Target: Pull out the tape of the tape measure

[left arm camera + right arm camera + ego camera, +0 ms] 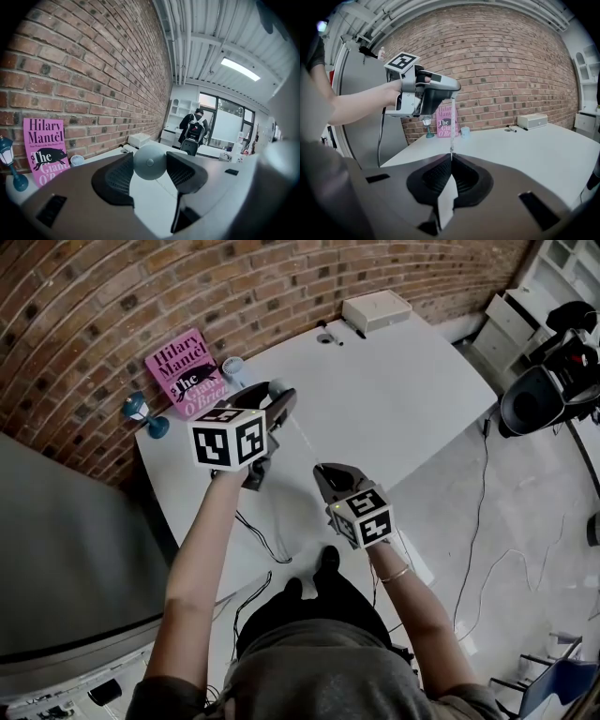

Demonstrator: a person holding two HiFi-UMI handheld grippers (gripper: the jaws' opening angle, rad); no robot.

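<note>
You are holding the tape measure case (150, 161), a round grey-blue puck, between the jaws of the left gripper (275, 405). The jaws are standing wide and pressing on the case from both sides, with its flat face and centre button turned back toward that gripper's camera. You are carrying it in the air above the white desk (403, 399), in front of the brick wall (112, 306).

The tape (302, 440) is running out of the case as a thin pale strip, pulled straight. In the head view its long axis is slanting from the left gripper down and to the right, toward your body, and ending at the right gripper (323, 474). In the right gripper view it is rising almost straight up from the jaws to the left gripper above.

The right gripper's jaws are closed together on the tape's free end, pinching it at their tips.

A pink book (183, 371) is leaning against the wall at the desk's far corner, with a small blue lamp figurine (141, 413) beside it.
</note>
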